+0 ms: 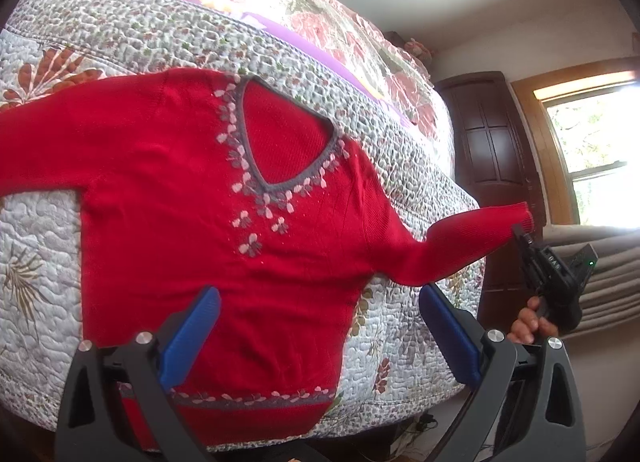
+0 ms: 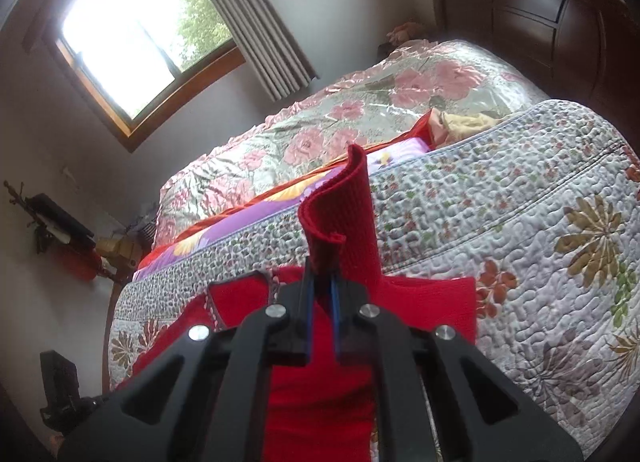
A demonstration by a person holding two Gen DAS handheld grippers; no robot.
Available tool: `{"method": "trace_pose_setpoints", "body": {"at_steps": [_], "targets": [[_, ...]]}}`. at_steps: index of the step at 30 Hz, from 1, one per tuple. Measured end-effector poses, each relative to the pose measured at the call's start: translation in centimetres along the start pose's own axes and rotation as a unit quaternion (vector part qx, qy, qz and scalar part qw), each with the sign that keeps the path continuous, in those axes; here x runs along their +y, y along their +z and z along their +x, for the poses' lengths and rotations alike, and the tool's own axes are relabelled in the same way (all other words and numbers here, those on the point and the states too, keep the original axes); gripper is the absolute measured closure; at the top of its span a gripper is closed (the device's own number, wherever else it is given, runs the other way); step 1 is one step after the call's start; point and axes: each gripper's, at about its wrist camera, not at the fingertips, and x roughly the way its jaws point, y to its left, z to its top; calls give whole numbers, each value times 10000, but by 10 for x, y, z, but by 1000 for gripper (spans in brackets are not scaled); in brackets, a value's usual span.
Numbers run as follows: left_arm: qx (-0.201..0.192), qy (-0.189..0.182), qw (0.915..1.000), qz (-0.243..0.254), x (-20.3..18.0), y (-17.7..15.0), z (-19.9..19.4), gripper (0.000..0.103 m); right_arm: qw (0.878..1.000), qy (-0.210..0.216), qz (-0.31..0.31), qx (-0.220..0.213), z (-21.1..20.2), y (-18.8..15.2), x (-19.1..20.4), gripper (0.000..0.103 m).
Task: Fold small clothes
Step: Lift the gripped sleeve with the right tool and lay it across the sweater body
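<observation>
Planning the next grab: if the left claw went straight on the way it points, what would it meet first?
Most likely the red sweater, its lower body lying on the quilt; the open left claw frames it, though depth is unclear.

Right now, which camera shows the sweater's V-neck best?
Left wrist: the red sweater lies spread flat, its V-neck fully visible. The right wrist view shows only a sliver of neckline beside the right gripper, shut on the cuff.

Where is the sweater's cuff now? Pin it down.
In the right wrist view the cuff sticks up at centre, pinched in the right gripper above the quilt; the left wrist view shows it at right.
</observation>
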Motion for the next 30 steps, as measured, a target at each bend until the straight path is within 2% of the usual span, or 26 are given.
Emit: {"method": "trace_pose_setpoints", "body": {"at_steps": [9,14,18,20,22,24,30], "targets": [[57,-448,9990,13,21,41,18,4,9939,-180,-725,813,100,-68,81,98],[208,-655,9976,-95,37,60,49,4,9843,-387,-1016,1388,170,-118,102,98],[445,-859,9946,-387,52,72,83,4,9740,-586,-1285,1773,213,-159,114,96],[567,-958,9925,-510,58,77,98,4,9689,-623,-1411,1934,221,-175,121,87],[685,-988,9909,-600,62,81,114,4,9665,-563,-1448,2042,218,-186,125,60],[812,-1053,9889,-667,65,84,130,4,9651,-498,-1508,2082,207,-195,128,49],[1322,-1142,9819,-730,59,86,184,4,9628,-227,-865,2551,161,-216,103,49]]}}
